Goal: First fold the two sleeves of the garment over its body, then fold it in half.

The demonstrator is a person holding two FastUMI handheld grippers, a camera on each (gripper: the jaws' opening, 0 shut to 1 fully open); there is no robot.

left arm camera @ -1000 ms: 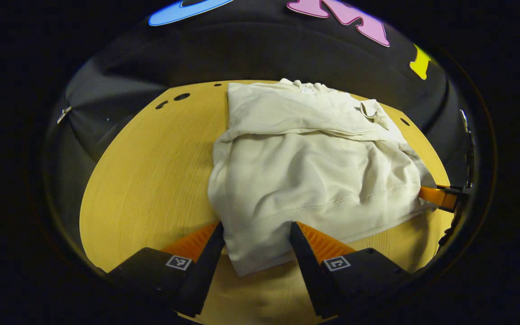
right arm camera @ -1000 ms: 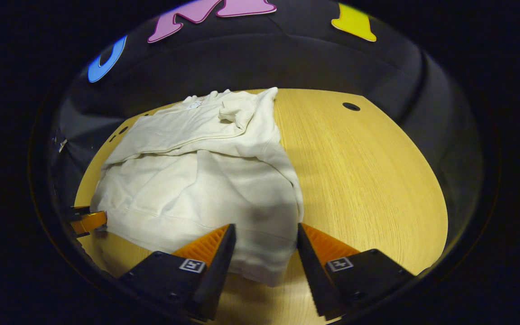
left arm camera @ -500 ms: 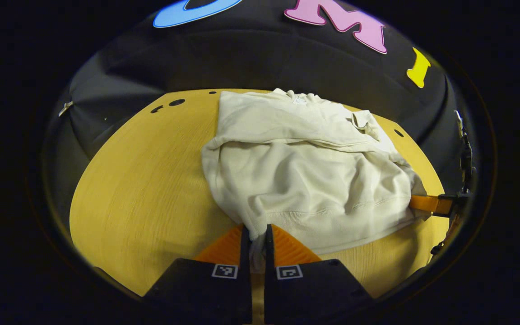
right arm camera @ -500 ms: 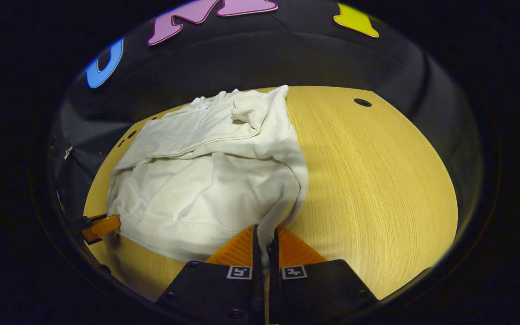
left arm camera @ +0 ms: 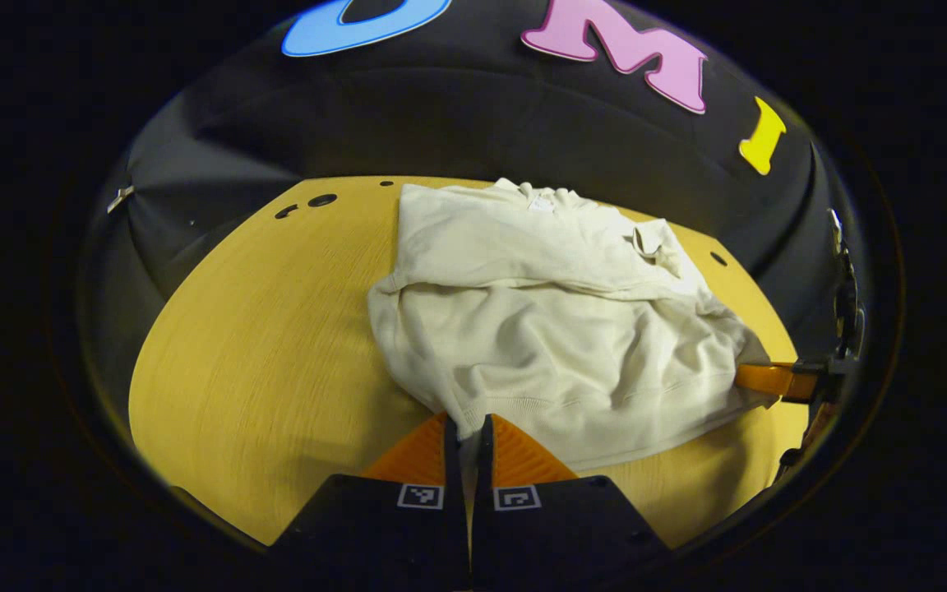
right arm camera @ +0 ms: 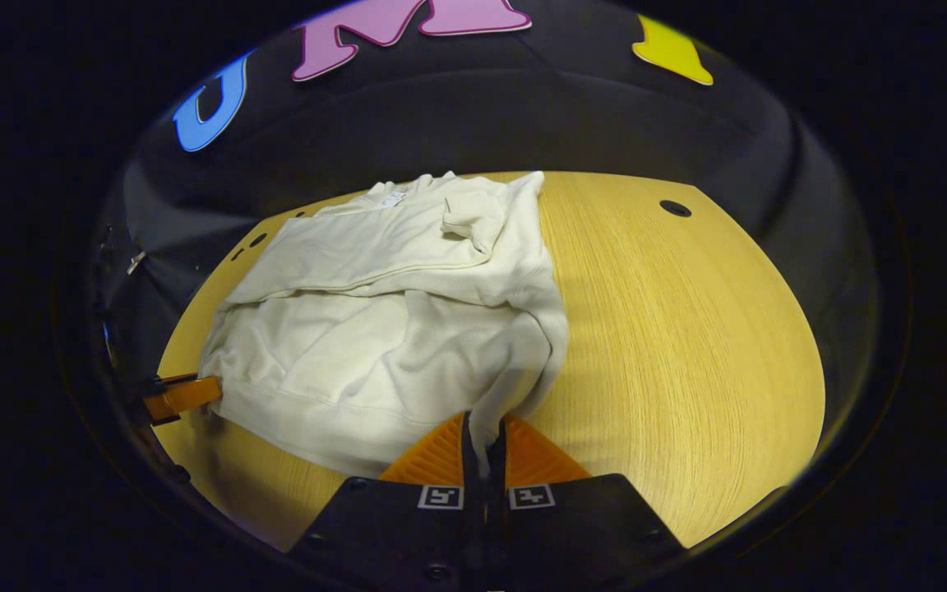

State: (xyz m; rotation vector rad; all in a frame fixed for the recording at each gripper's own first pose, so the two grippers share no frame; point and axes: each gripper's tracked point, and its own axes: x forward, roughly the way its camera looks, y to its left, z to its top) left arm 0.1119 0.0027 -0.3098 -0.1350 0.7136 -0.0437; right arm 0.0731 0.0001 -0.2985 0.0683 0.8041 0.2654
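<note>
Pinching the near hem corners, left gripper point(left arm camera: 466, 427) and right gripper point(right arm camera: 486, 432) clamp the garment point(left arm camera: 556, 329) — collar lies straight ahead, away from both.

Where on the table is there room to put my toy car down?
Two bare patches of the wooden table: a wide one beside the sweatshirt on the right claw's side, and another on the left claw's side. The middle is crowded: the sweatshirt covers it, and both claws pinch its near hem.

No legible text: small white neck tag point(left arm camera: 541, 205) on the garment point(left arm camera: 556, 329), too small to read.
</note>
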